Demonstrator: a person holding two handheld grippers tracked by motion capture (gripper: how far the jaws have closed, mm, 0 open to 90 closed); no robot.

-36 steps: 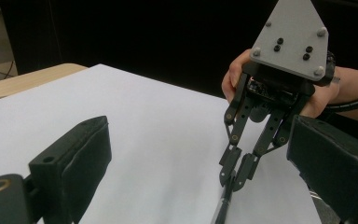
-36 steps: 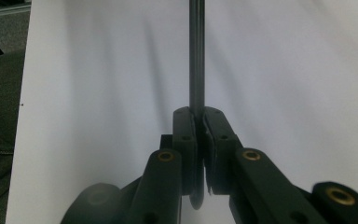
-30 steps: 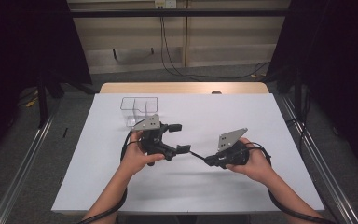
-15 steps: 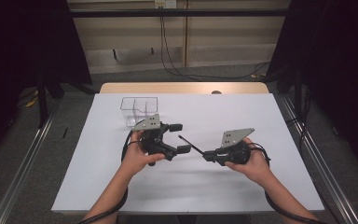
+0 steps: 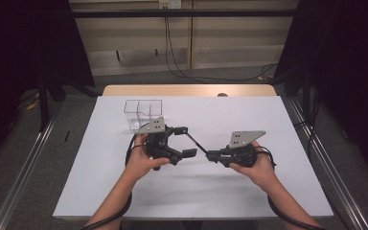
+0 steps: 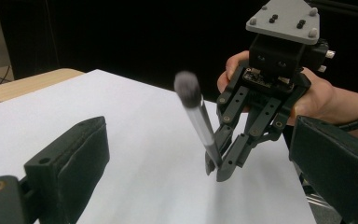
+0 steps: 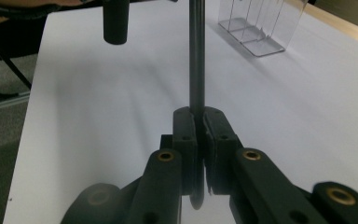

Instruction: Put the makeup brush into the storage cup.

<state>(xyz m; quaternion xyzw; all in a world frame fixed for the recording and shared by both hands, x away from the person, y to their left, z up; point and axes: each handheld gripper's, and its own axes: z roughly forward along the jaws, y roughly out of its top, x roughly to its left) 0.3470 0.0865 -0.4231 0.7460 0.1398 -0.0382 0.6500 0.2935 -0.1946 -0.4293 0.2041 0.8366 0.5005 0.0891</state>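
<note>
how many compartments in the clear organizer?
3 visible: the clear organizer stands at the table's far left; dividers split it into left, middle and right compartments. More may be hidden.

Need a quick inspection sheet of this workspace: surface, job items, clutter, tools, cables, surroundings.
Surface: white sheet covers the table; wooden edge shows at the far side.
Job's things: slim brush, soft head up; clear compartment box at far left, looks empty.
Clutter: nothing seen.
Grippers: right tool shut on the brush handle; left tool open, jaws either side of the brush, not touching.
Cables: one trails from each tool along the forearm; wall cables hang behind.
Surroundings: dark curtains, floor rails.
</note>
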